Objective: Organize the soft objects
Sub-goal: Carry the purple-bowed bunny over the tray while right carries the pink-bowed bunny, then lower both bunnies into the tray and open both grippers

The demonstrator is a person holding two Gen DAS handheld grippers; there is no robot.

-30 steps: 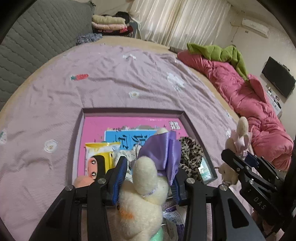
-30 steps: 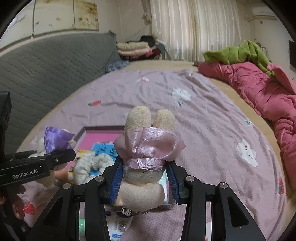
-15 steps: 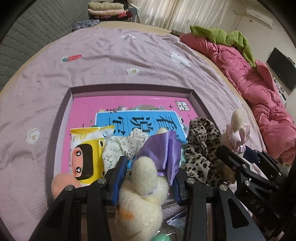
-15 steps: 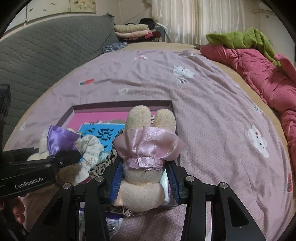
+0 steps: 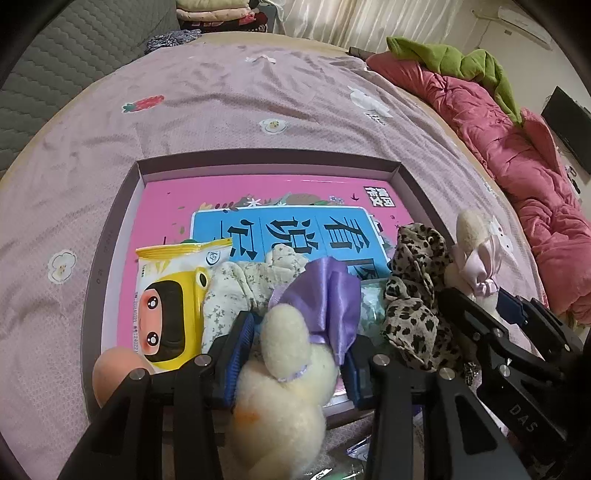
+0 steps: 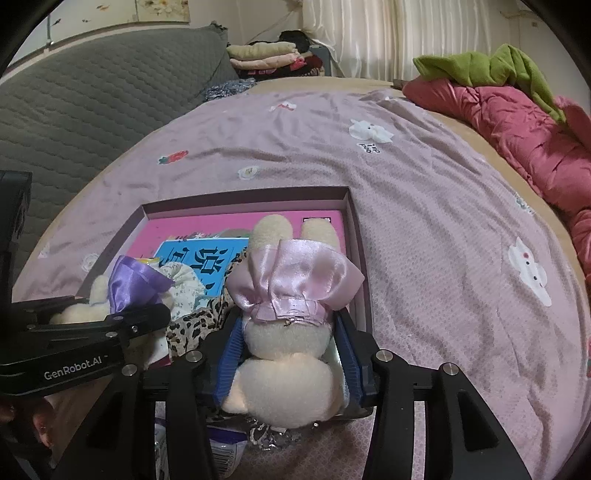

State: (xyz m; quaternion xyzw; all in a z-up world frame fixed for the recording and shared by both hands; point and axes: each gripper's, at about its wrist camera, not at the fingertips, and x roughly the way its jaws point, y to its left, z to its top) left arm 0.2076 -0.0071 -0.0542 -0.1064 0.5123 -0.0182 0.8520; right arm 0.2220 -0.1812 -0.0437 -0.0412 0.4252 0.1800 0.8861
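We have lowered both plush rabbits over the shallow purple box (image 5: 410, 177); our right gripper (image 6: 288, 354), jaws just opening, loosens around the pink-bowed rabbit (image 6: 291, 332), while the left gripper (image 5: 295, 350) clamps the purple-bowed rabbit (image 5: 288, 369).

place: home bedroom | bed w/ lilac cartoon-print sheet (image 6: 424, 206) | grey quilted headboard (image 6: 92, 110) | pink duvet (image 5: 517, 147) bunched along bed edge, green blanket (image 6: 491, 70) on it | folded clothes stack (image 6: 266, 55) | curtains (image 6: 369, 33) | wall AC unit (image 5: 524, 18) | wall TV (image 5: 569, 118)
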